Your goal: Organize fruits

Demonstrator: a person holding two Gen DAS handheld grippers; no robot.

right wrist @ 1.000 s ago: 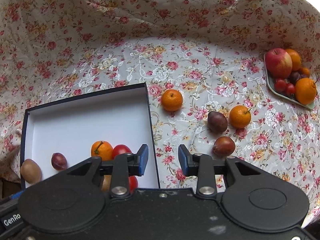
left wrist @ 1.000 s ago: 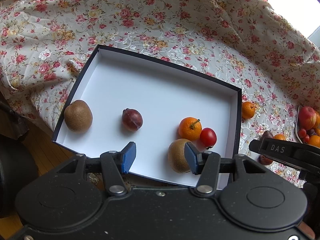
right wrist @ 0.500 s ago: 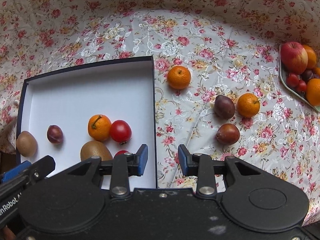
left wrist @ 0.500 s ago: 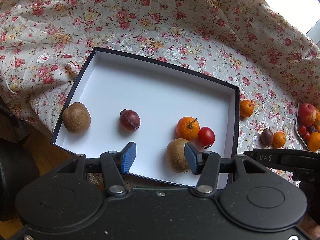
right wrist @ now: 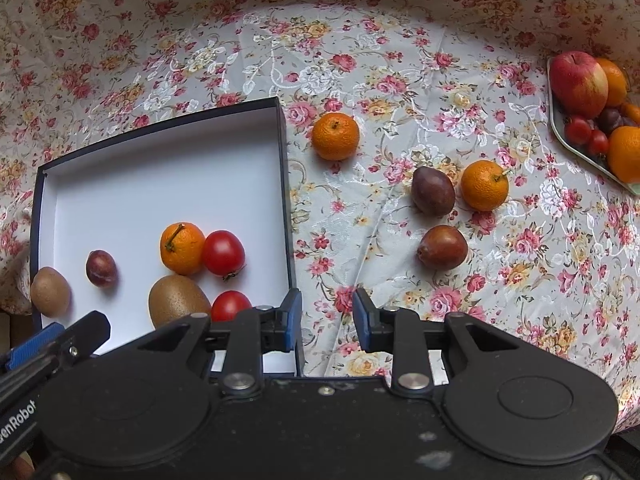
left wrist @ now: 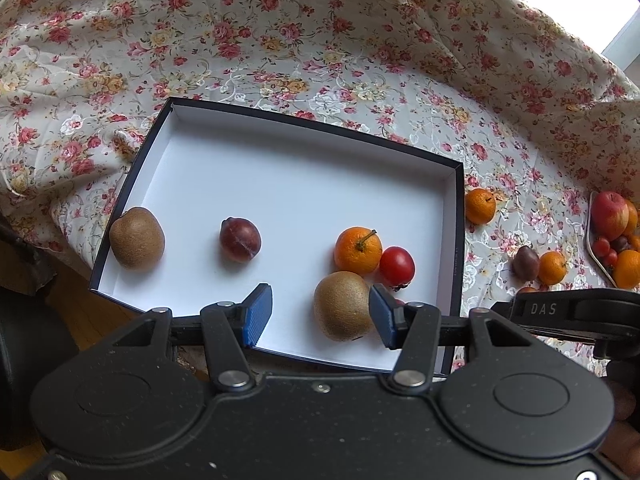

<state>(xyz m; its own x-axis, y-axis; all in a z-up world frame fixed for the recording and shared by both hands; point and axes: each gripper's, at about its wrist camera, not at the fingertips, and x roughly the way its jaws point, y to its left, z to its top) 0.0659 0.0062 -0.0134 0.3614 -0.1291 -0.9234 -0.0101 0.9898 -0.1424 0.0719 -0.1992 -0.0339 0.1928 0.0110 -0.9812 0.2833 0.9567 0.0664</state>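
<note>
A white box with a dark rim (left wrist: 304, 184) (right wrist: 160, 176) lies on the flowered cloth. It holds two kiwis (left wrist: 137, 237) (left wrist: 343, 306), a plum (left wrist: 240, 239), a tangerine (left wrist: 358, 250) and tomatoes (left wrist: 397, 266) (right wrist: 230, 306). My left gripper (left wrist: 320, 314) is open and empty above the box's near edge. My right gripper (right wrist: 325, 320) is open and empty just right of the box. On the cloth lie two tangerines (right wrist: 335, 136) (right wrist: 484, 185) and two dark plums (right wrist: 433, 191) (right wrist: 443, 247).
A plate (right wrist: 576, 148) at the far right holds an apple (right wrist: 579, 79), oranges, small tomatoes and a plum. The cloth rises in folds behind the box. A wooden floor shows at the lower left of the left wrist view (left wrist: 80, 312).
My right gripper has moved forward and down over the cloth, so the loose fruit looks nearer. My left gripper has drifted slightly back; both stay open.
</note>
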